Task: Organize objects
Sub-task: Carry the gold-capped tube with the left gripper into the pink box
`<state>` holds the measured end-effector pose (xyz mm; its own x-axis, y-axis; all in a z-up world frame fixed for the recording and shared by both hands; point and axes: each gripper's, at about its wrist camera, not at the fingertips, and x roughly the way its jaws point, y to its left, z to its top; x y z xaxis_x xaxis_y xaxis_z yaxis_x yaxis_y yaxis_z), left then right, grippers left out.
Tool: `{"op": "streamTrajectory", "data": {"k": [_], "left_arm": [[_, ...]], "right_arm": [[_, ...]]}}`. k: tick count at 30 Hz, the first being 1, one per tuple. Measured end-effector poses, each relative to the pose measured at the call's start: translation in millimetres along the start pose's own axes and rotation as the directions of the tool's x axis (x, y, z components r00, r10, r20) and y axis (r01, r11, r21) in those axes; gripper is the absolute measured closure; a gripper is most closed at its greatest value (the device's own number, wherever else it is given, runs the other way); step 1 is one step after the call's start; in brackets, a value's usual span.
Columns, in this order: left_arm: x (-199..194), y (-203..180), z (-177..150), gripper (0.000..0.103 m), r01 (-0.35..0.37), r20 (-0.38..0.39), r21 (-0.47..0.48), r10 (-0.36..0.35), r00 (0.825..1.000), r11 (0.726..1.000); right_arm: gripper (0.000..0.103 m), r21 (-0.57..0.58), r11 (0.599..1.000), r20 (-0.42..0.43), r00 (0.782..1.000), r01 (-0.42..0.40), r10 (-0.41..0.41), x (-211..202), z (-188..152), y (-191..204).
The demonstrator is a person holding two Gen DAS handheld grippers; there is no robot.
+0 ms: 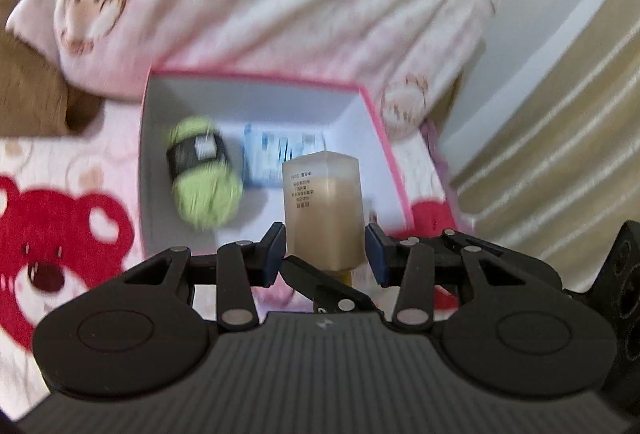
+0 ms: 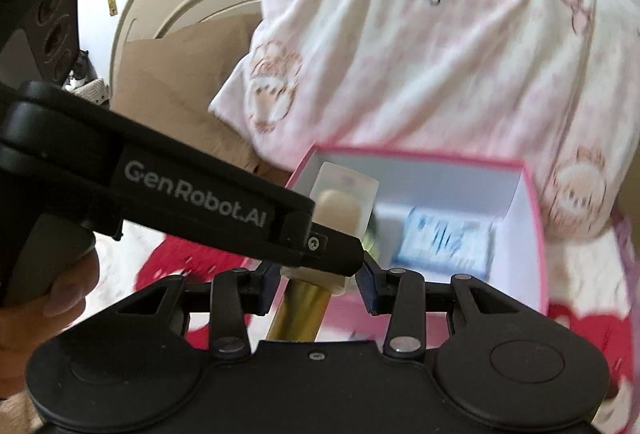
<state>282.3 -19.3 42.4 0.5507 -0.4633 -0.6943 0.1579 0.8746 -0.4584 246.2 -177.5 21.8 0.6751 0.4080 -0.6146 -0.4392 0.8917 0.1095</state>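
Left wrist view only: green yarn ball with a black label band [image 1: 204, 177] lying in the pink-rimmed white cardboard box [image 1: 384, 137], at 9 o'clock of the blue-printed flat packet [image 1: 280, 157]; in the right wrist view the yarn is mostly hidden behind the bottle, only a green sliver shows. Right wrist view only: the gold cylindrical cap end [image 2: 300, 310] of the frosted square bottle with beige liquid [image 1: 324, 209], and the left gripper's black body marked GenRobot.AI crossing in from 9 o'clock, held by a hand [image 2: 48, 298]. The box sits on a pink bedspread with a red bear print [image 1: 52, 246]; a pink-white blanket with bear pattern [image 1: 260, 1] is bunched at the box's 12 o'clock, brown cardboard [image 2: 180, 93] at 10 o'clock. Both frames are motion-blurred. Left gripper [image 1: 326, 248]: blue pads sit either side of the bottle with a thin gap visible, so I can't tell if it's clamped. Right gripper [image 2: 316, 282]: fingers spread, bottle neck between them, not touching; the left gripper's finger blocks part of the view. Bottle is above the box's near edge.
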Motion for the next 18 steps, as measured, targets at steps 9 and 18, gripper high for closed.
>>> {"op": "streamTrajectory", "data": {"k": [9, 18], "left_arm": [[72, 16, 39, 0.061, -0.022, -0.021, -0.065, 0.021, 1.000, 0.998], [146, 33, 45, 0.067, -0.134, -0.126, -0.079, 0.123, 0.984, 0.988]], "right_arm": [[0.058, -0.021, 0.999, -0.052, 0.998, -0.027, 0.026, 67, 15, -53], [0.058, 0.006, 1.000, -0.176, 0.984, -0.014, 0.015, 138, -5, -77]]}}
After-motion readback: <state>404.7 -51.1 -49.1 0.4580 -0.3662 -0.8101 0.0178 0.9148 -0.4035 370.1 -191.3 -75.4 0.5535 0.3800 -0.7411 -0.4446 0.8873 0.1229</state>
